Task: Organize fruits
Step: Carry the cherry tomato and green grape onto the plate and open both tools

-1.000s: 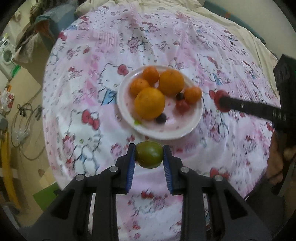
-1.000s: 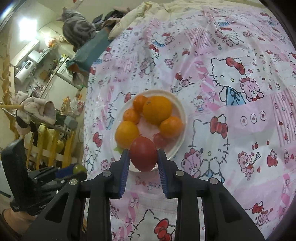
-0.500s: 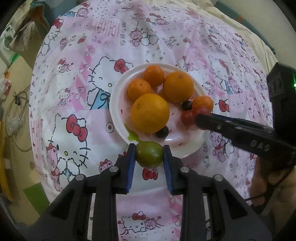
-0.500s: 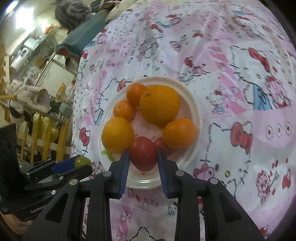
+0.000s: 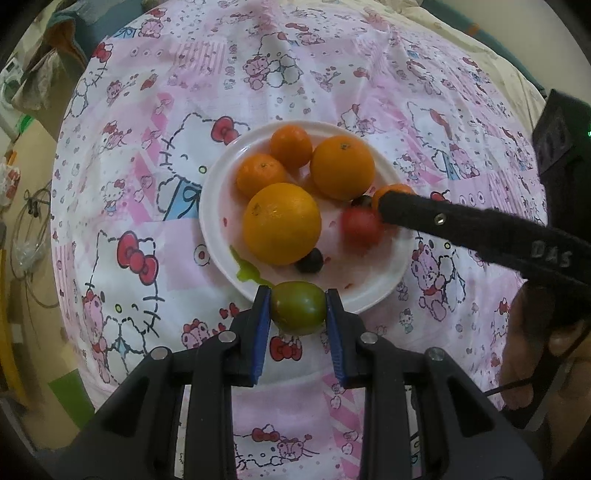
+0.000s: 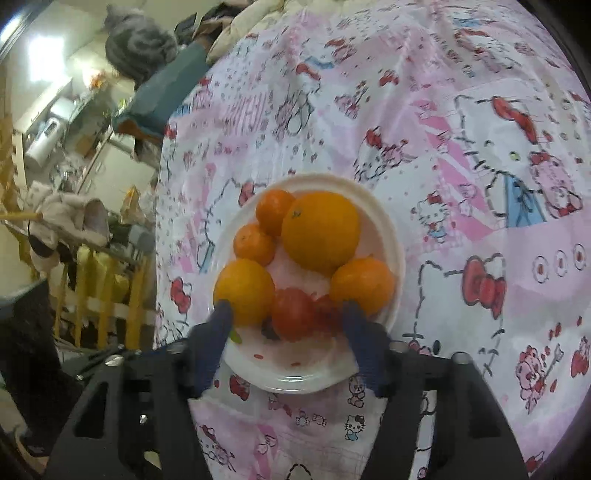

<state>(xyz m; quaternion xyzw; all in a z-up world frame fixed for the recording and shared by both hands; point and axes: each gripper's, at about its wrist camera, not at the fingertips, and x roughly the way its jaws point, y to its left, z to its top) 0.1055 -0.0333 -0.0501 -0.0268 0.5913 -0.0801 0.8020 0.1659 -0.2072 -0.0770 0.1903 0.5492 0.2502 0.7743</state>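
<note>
Right gripper (image 6: 286,317) jaws just opened, dropping my red tomato (image 6: 293,314) on the plate (image 6: 391,240), frame centre. Left gripper (image 5: 298,308) clamps green tomato (image 5: 298,307), next in.

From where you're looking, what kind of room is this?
Probably a lived-in home, likely a bedroom: the white plate of fruit sits on a pink cartoon-print sheet with a cream quilt bunched beyond it, and cluttered household shelves stand behind.
</note>
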